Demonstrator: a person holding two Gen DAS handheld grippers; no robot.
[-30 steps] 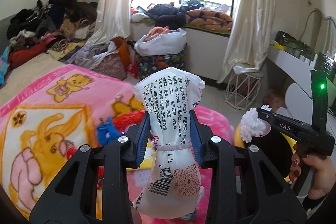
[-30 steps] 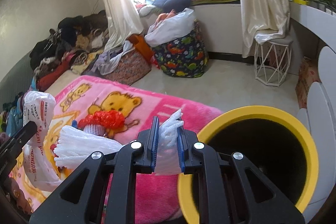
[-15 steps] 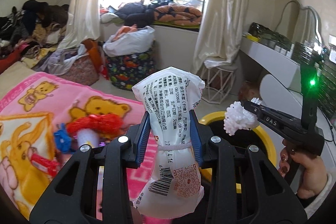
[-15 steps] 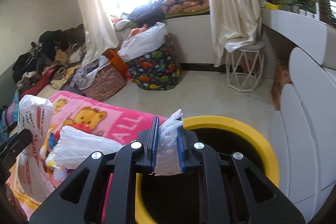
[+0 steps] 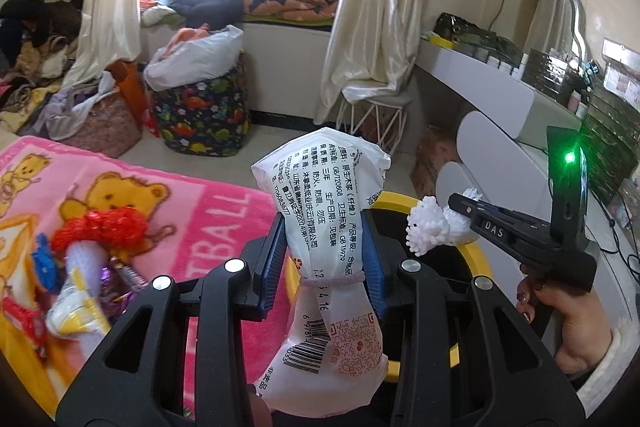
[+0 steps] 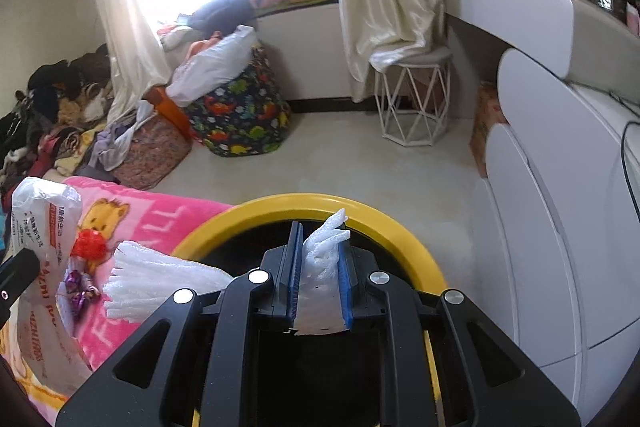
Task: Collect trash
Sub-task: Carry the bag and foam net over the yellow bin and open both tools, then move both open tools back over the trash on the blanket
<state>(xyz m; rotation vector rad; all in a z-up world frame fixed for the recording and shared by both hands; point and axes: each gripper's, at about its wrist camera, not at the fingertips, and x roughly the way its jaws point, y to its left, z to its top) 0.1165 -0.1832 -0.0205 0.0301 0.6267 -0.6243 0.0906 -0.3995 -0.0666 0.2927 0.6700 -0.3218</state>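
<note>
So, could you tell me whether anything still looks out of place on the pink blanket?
Yes: a red foam net, a white-and-yellow wrapper and a purple candy wrapper lie strewn on the pink blanket, beside the yellow-rimmed bin.

A bed under a pink blanket with yellow bears carries a red mesh net, a white foam sleeve, a blue scrap and a purple sweet wrapper, all close together near its edge. The pale floor holds a yellow-rimmed bin just beside the bed, a dinosaur-print basket with a white bag on top, a brown woven basket of clothes and a white wire stool.
</note>
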